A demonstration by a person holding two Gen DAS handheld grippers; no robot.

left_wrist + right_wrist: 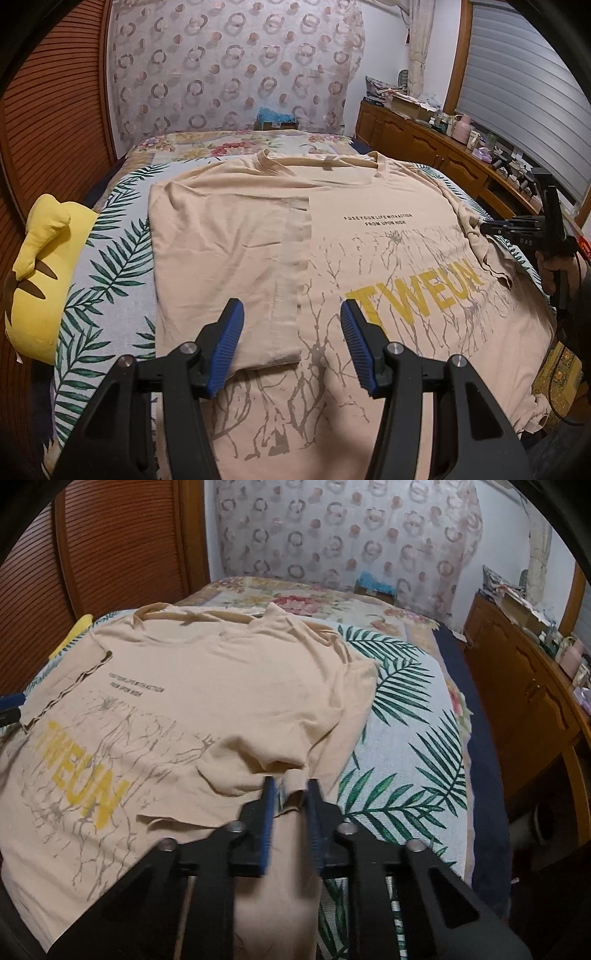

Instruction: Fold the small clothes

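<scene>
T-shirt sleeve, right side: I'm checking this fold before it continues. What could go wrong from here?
The right gripper pinches only the hem of the sleeve; it may slip out. The left gripper hovers open, pinning nothing, so a pull could drag the T-shirt and disturb the folded flap.

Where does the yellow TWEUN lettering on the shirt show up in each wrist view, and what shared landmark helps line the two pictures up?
Left wrist view: the TWEUN lettering sits right of centre, slanting up toward the right, just beyond the left gripper.
Right wrist view: the lettering lies at the left, running down toward the lower centre.
Shared landmark: the small black text line printed above the lettering on the beige shirt.
</scene>
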